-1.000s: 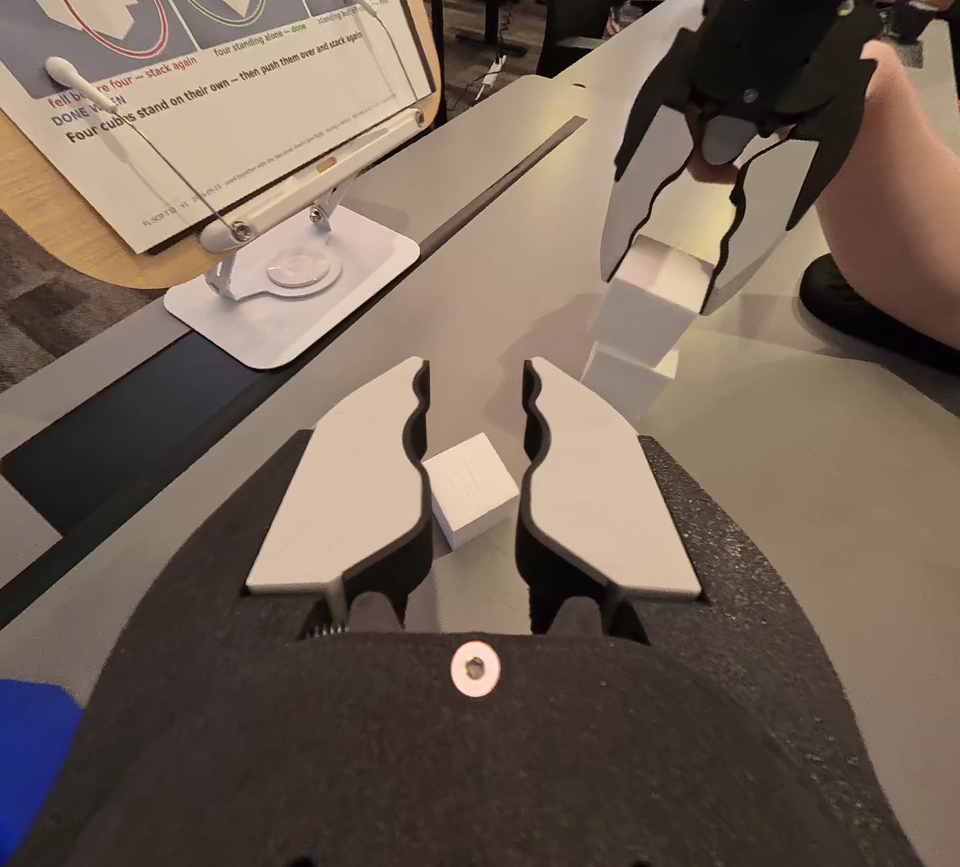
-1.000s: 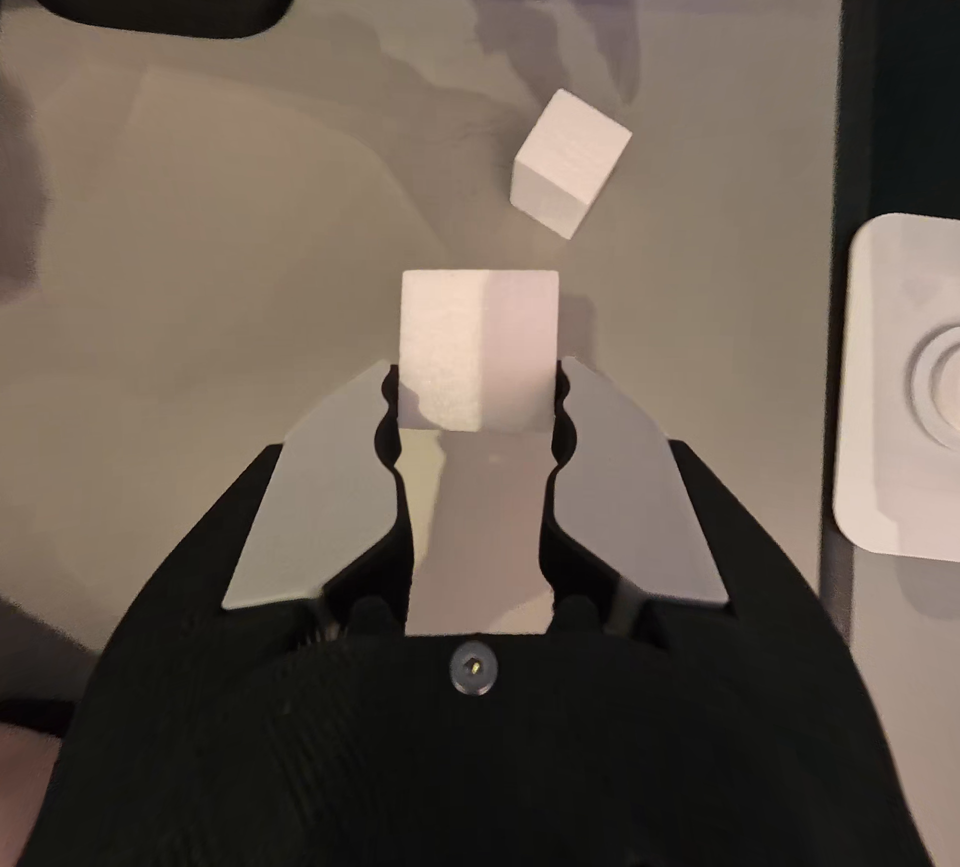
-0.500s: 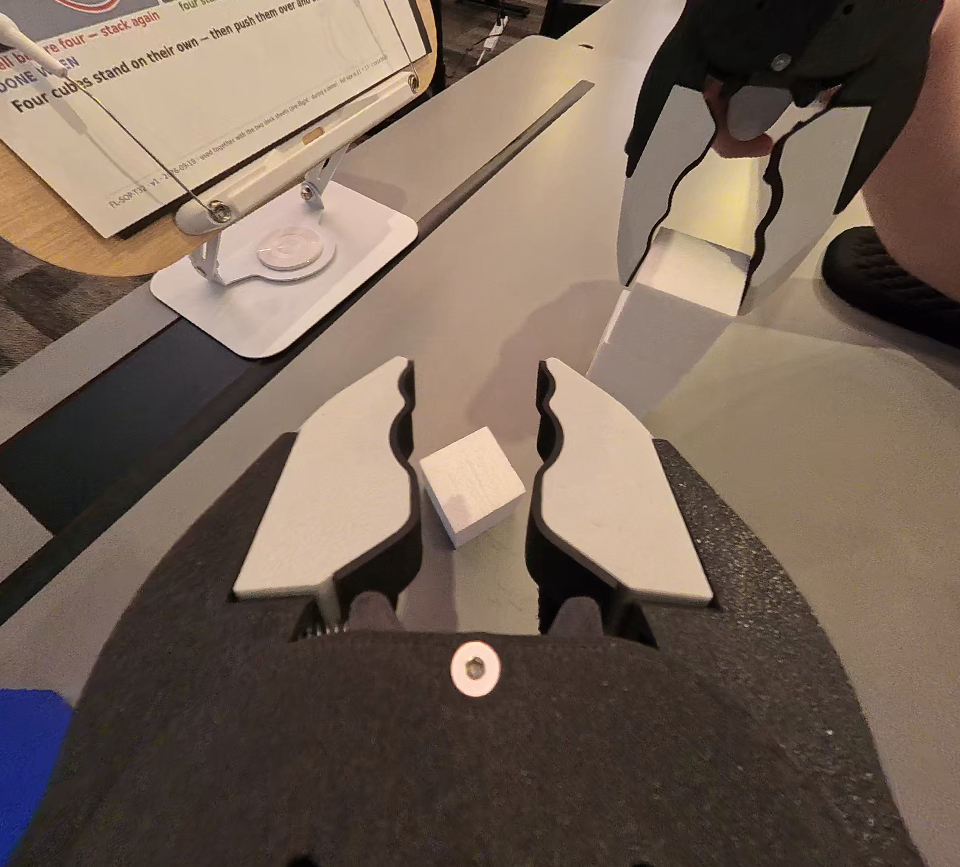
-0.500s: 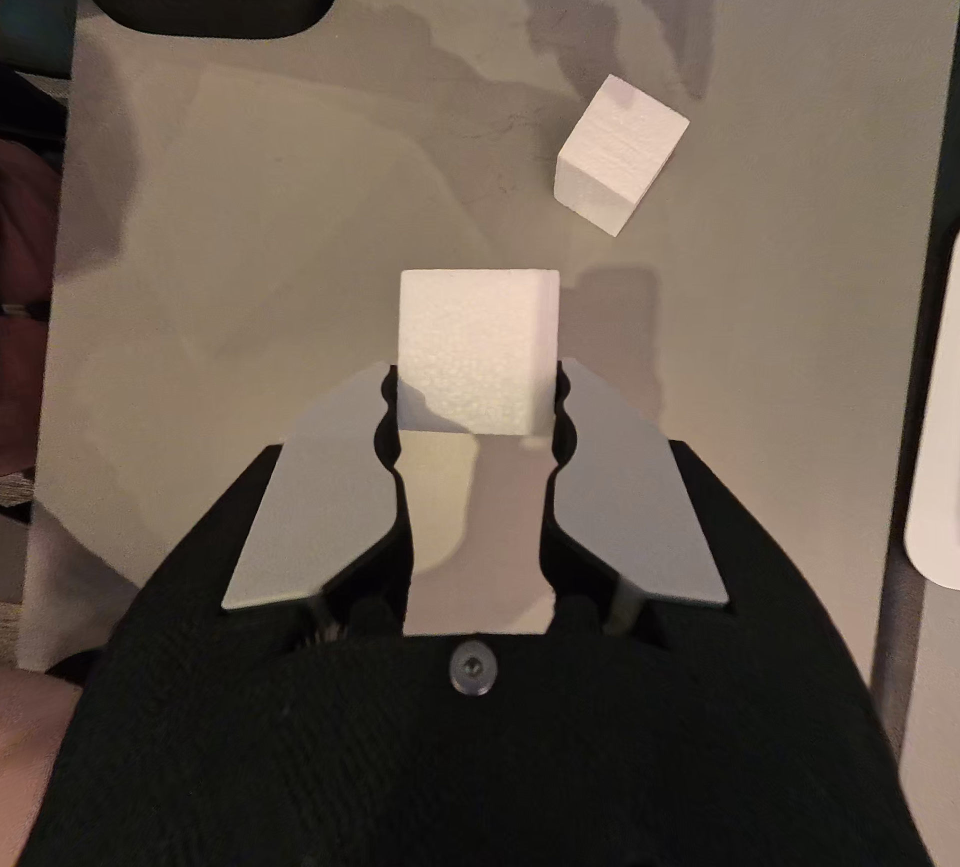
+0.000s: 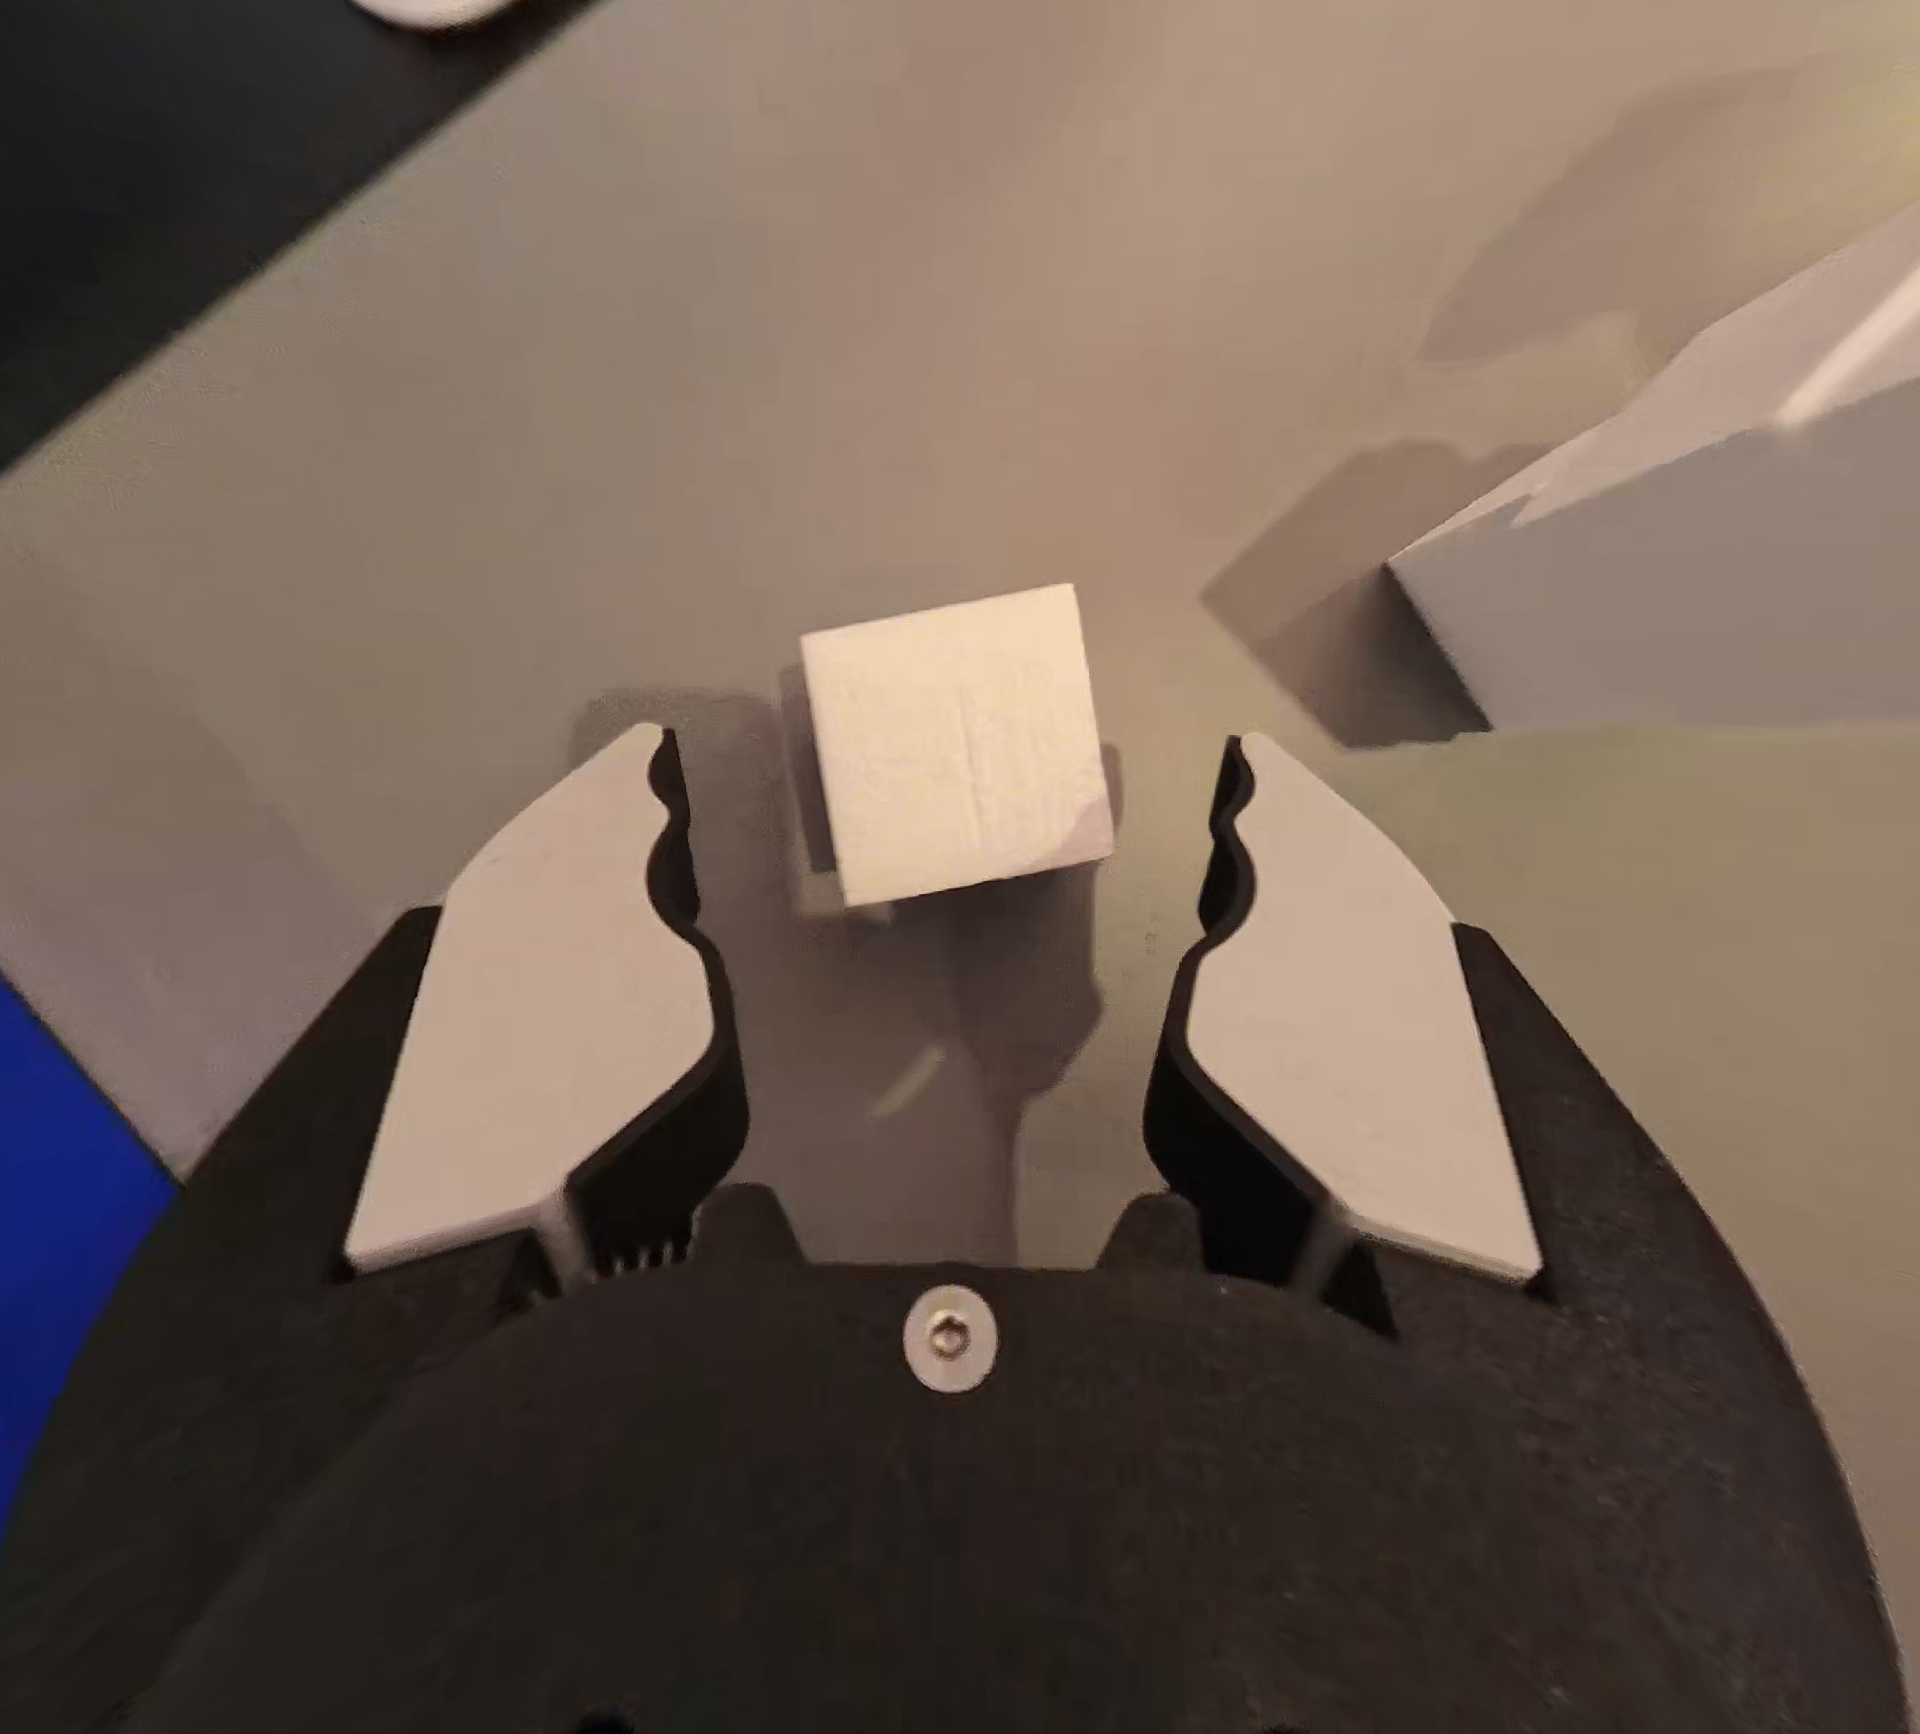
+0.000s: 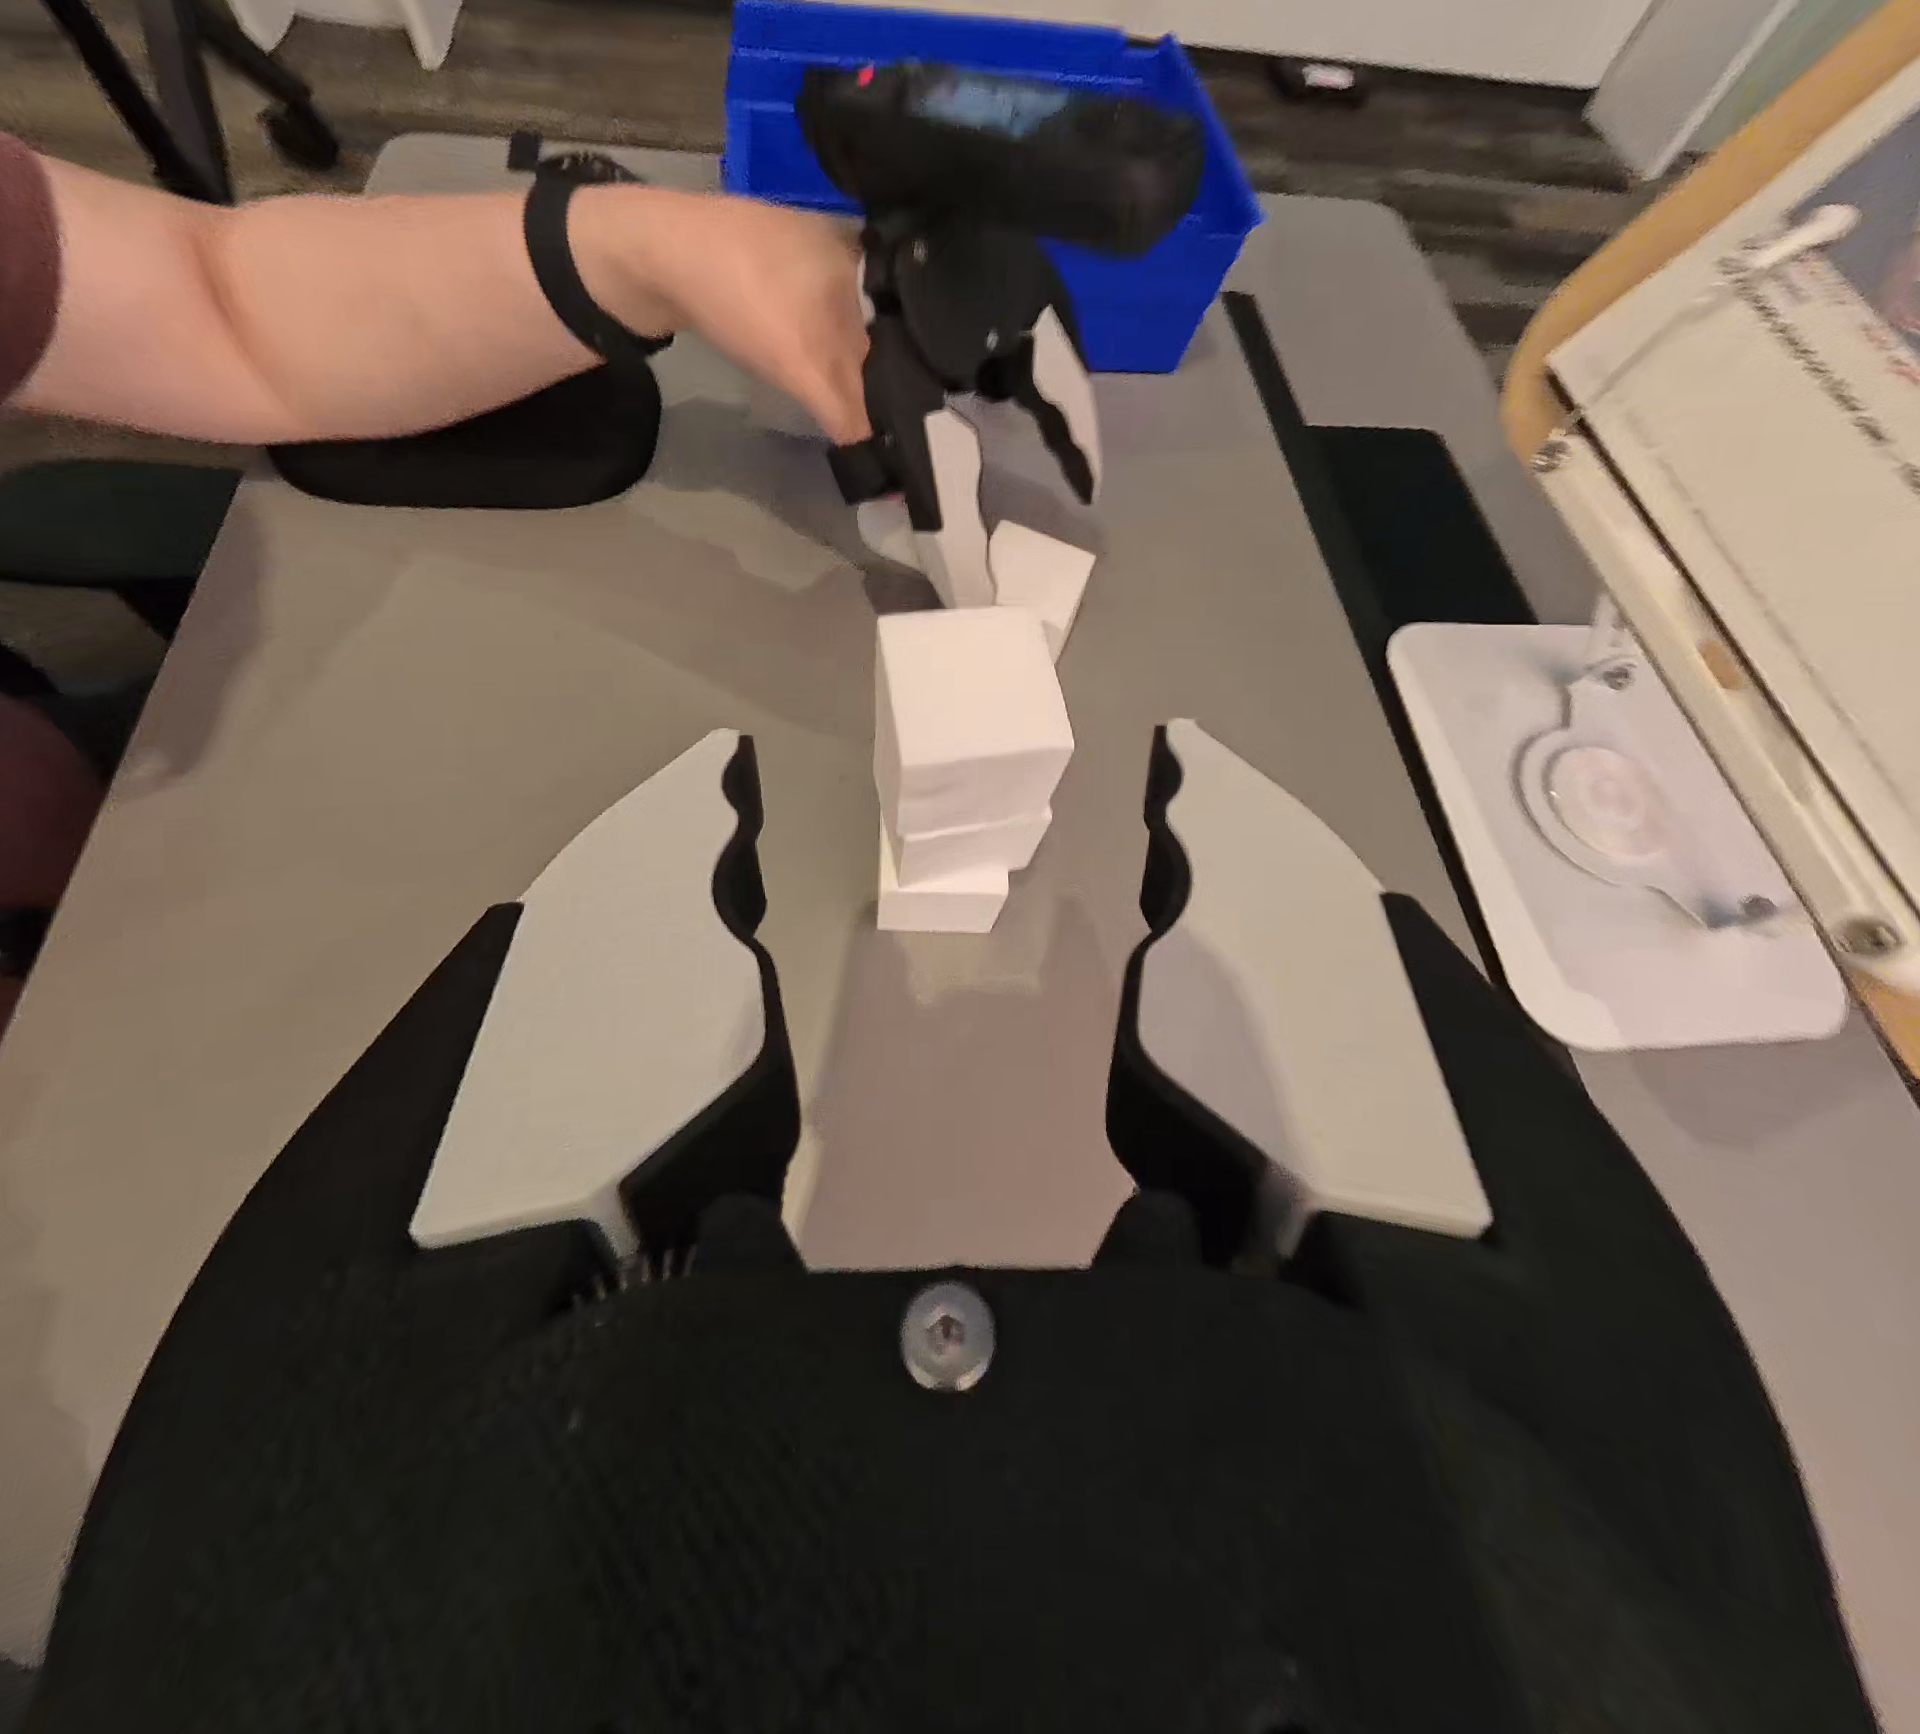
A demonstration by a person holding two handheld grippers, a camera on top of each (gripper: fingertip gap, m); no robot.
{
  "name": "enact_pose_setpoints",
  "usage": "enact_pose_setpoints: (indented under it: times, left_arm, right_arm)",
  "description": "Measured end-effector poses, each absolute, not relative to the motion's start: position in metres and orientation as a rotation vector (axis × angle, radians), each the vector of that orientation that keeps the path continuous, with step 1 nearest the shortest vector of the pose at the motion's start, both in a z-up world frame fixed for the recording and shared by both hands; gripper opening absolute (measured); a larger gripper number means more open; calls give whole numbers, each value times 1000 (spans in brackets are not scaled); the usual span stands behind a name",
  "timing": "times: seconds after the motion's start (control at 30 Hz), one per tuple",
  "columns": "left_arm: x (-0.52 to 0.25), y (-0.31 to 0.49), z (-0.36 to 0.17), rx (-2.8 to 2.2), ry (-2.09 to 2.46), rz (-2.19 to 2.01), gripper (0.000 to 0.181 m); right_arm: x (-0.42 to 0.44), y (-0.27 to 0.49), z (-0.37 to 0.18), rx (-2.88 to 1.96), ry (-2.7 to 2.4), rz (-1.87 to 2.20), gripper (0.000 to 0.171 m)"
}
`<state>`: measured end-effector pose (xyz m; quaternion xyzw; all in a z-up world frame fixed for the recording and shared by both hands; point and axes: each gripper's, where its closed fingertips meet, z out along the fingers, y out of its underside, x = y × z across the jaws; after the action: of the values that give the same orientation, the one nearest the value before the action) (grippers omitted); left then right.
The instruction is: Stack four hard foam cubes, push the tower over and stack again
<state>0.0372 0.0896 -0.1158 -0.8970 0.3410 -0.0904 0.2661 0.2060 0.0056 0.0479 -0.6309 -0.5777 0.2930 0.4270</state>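
Three white foam cubes stand as a slightly uneven stack (image 6: 966,749) on the grey table (image 6: 416,749). My right gripper (image 6: 951,739) is open and empty, a little back from the stack, with the stack between its finger lines. A fourth cube (image 5: 956,739) lies loose on the table, just beyond the stack in the right wrist view (image 6: 1044,578). My left gripper (image 5: 948,742) is open and points down over this cube, its fingertips on either side without touching. It also shows in the right wrist view (image 6: 1018,541). The stack shows blurred at the right edge of the left wrist view (image 5: 1662,593).
A blue bin (image 6: 1143,126) stands at the table's far end. A white stand base (image 6: 1610,853) carrying an instruction board (image 6: 1766,385) sits on the right. A black wrist pad (image 6: 468,448) lies under the person's forearm (image 6: 312,313) on the left. The left gripper's tips are roughly 25 centimeters from the right gripper's.
My right gripper opened, let go of the cube on top of the stack and drew back. My left gripper tipped downward over the loose cube and opened wider.
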Motion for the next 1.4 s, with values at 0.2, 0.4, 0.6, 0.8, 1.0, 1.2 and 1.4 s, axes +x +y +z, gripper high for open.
enact_pose_setpoints:
  times: [0.2,0.4,0.6,0.8,1.0,1.2,1.4]
  left_arm:
    - [37,92,-143,-2467,963,-157,63]
    - [32,97,-100,-2356,928,-200,63]
    - [86,52,27,-1938,1078,-591,63]
    - [148,22,43,-1775,1616,-520,63]
    - [159,28,13,-1821,1874,-269,63]
    - [164,24,8,-1853,1930,-348,63]
    - [159,24,2,-1864,1931,-415,63]
  right_arm:
    - [250,-11,60,-1588,-1328,728,71]
    - [274,-10,63,-1589,-1291,694,69]
    - [292,-9,69,-1580,-1258,709,67]
    - [300,-5,67,-1579,-1243,757,66]
    - [308,2,54,-1640,-1232,755,66]
    - [310,4,45,-1670,-1237,785,66]
    - [310,5,42,-1676,-1228,807,67]
